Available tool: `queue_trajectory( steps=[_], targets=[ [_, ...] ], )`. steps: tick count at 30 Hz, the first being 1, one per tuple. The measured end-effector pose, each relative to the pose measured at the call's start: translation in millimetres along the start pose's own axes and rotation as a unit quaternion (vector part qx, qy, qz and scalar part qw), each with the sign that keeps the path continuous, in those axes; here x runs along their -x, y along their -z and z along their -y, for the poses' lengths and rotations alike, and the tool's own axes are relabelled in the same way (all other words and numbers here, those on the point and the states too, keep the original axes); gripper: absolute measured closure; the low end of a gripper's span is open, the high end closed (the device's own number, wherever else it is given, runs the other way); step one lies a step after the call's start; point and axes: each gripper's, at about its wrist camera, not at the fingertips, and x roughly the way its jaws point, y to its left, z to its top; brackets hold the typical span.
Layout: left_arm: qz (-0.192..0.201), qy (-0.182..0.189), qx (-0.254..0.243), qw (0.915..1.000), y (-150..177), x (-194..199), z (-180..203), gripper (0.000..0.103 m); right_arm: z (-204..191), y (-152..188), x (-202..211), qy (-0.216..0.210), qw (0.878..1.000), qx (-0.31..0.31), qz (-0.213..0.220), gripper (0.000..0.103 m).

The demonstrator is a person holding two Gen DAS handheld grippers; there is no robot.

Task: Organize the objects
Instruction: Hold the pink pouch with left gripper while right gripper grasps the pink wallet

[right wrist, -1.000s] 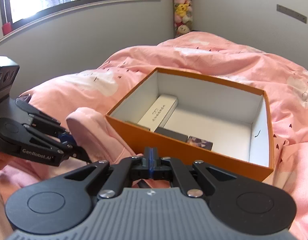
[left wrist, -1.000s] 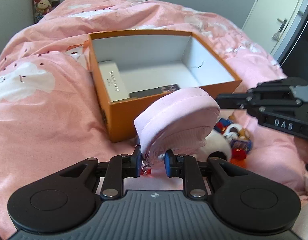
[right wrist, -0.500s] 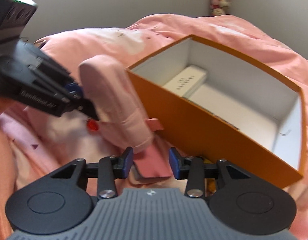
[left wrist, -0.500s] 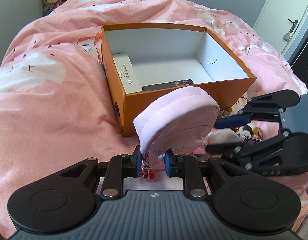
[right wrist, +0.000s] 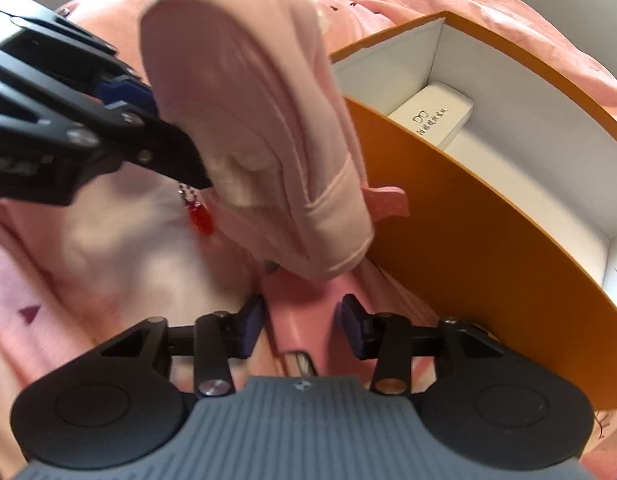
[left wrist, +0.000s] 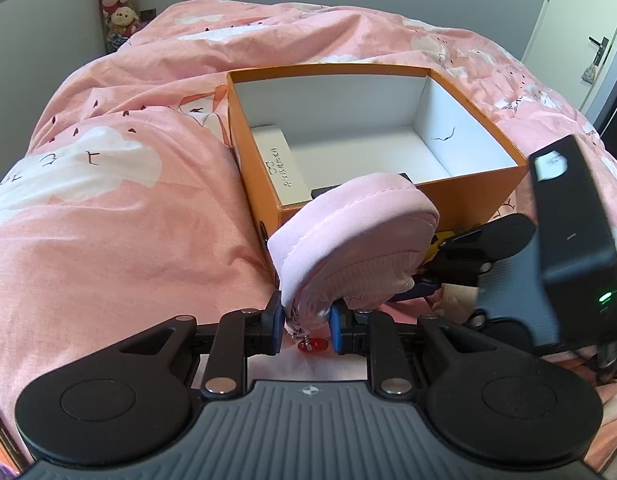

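1. Pink pouch (left wrist: pixel 352 240) is clamped at its lower edge in the left claw (left wrist: pixel 306 322), lifted just before the orange box (left wrist: pixel 460 190).
2. Right claw (right wrist: pixel 302 322) has just been opening, its pads astride a pink flat item (right wrist: pixel 304 308) without pressing it.
3. Both hang over the bed (left wrist: pixel 108 208).

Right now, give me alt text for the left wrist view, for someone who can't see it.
The left gripper pinches a soft pale pink zip pouch above a pink bedspread, in front of an open orange cardboard box. A white case lies inside; the right gripper reaches in beside the pouch.
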Motion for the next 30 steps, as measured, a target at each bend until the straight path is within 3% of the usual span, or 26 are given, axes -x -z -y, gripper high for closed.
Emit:
queue_trajectory(
  steps=[5, 9, 15, 22, 30],
  targets=[
    [0.002, 0.001, 0.000, 1.0000, 0, 1, 0, 0.078, -21, -1, -10, 0.038, 0.999, 0.038, -0.008, 0.053],
    [0.011, 0.008, 0.002, 0.9999, -1, 8, -1, 0.078, -28, 0, -2, 0.057, 0.997, 0.045, -0.009, 0.067],
    [0.031, 0.060, 0.036, 0.9971, -12, 26, -12, 0.078, -12, 3, 33, 0.077, 0.997, 0.002, 0.009, 0.082],
    [0.076, 0.099, 0.059, 0.9904, -32, 53, -26, 0.078, 17, 14, 86, 0.030, 0.996, -0.073, 0.031, 0.085],
    [0.090, 0.081, 0.045, 0.9917, -66, 55, -33, 0.078, 42, 10, 145, -0.017, 0.985, -0.150, 0.080, 0.085]
  ],
)
